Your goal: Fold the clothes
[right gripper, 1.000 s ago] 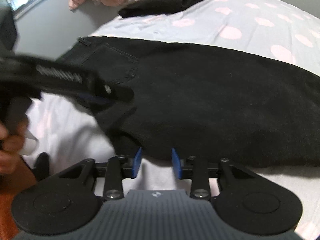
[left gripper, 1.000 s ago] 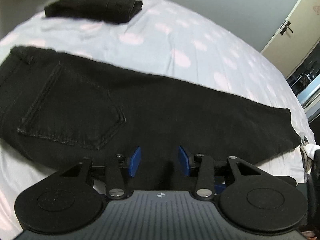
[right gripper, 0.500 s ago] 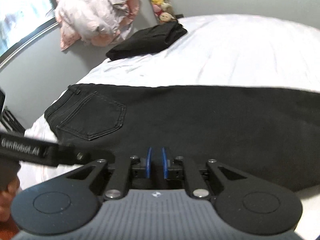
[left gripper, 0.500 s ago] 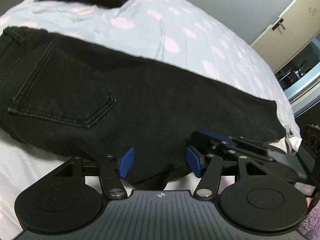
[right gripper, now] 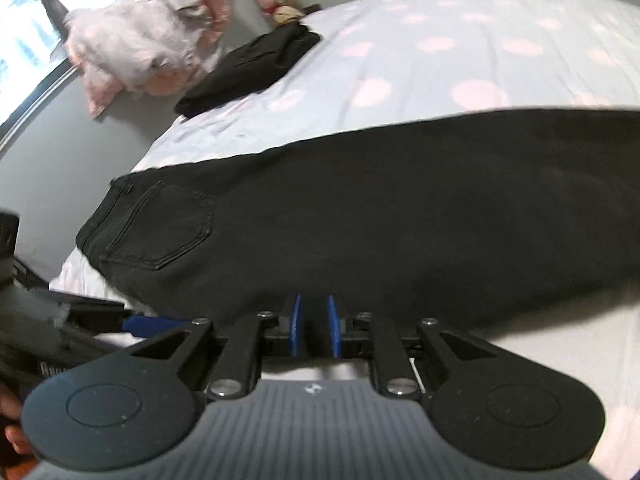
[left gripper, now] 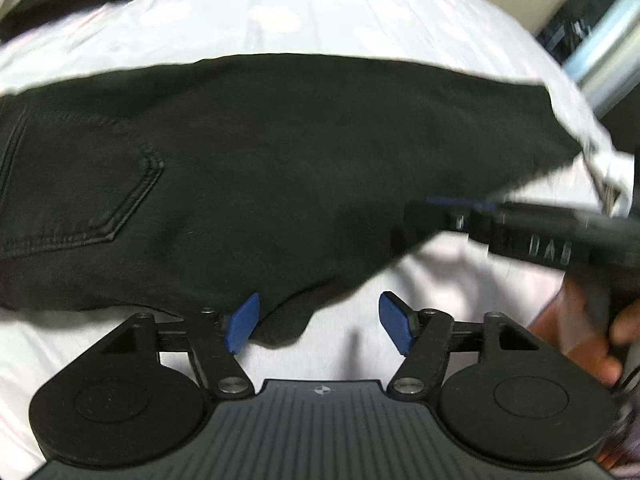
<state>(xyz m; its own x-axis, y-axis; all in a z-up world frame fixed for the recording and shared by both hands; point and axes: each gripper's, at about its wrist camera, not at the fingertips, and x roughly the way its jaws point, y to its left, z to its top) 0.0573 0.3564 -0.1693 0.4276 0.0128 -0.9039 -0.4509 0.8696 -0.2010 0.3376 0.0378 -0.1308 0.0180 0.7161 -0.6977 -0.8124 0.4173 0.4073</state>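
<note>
Left gripper (left gripper: 320, 322) jaws are opening wide; right gripper (right gripper: 316, 326) jaws, nearly together, are opening.

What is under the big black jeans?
The black jeans lie spread on a pale bedsheet with pink spots. The sheet shows all around them, but whatever sits right beneath the fabric is covered, so I cannot tell.

Two black garments (right gripper: 360, 216) (one folded (right gripper: 248, 68)) — one bed (right gripper: 440, 52) — two plush toys (right gripper: 152, 48).
</note>
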